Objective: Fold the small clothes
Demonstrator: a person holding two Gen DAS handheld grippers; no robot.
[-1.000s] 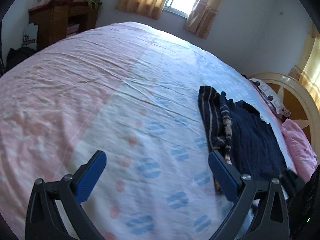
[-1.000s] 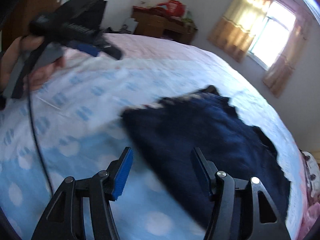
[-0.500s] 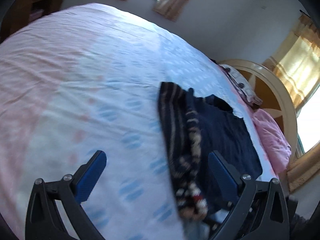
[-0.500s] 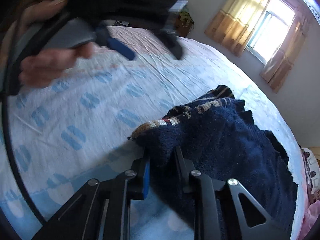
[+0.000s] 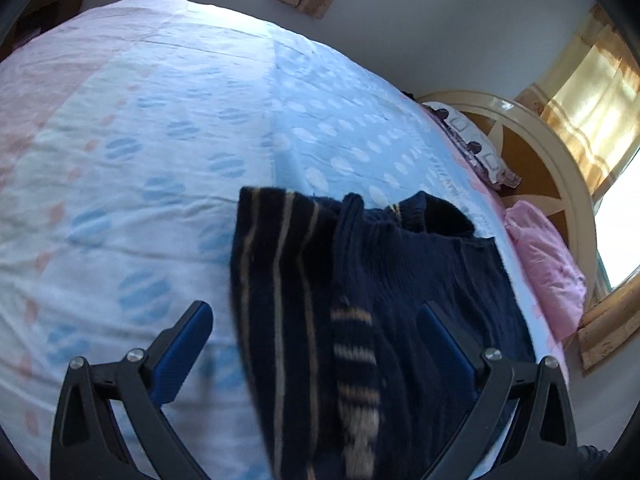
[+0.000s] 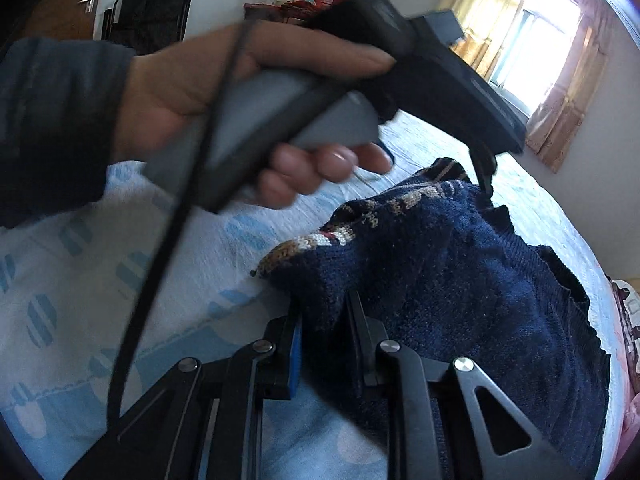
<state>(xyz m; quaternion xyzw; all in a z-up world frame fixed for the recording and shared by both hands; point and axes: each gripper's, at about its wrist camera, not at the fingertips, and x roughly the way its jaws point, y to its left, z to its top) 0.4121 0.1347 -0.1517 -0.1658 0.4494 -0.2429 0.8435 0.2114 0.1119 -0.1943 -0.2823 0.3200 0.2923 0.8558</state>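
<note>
A small navy knitted sweater (image 5: 400, 280) with tan stripes lies on the bed; it also shows in the right wrist view (image 6: 460, 280). My left gripper (image 5: 316, 328) is open, its fingers spread to either side of the sweater's striped part, above it. My right gripper (image 6: 324, 320) is shut on the sweater's near patterned edge, cloth bunched between the pads. The left gripper's body and the hand holding it (image 6: 280, 92) hang over the sweater's far edge in the right wrist view.
The bed sheet (image 5: 160, 140) is pink on the left, blue with spots elsewhere. A pink pillow (image 5: 548, 264) and a cream headboard (image 5: 560, 168) are at the right. A black cable (image 6: 160, 240) hangs from the left gripper. Curtained windows and a wooden cabinet stand behind.
My right gripper closed on the sweater's near edge and holds it. My left gripper swung right and came over the sweater, still open.
</note>
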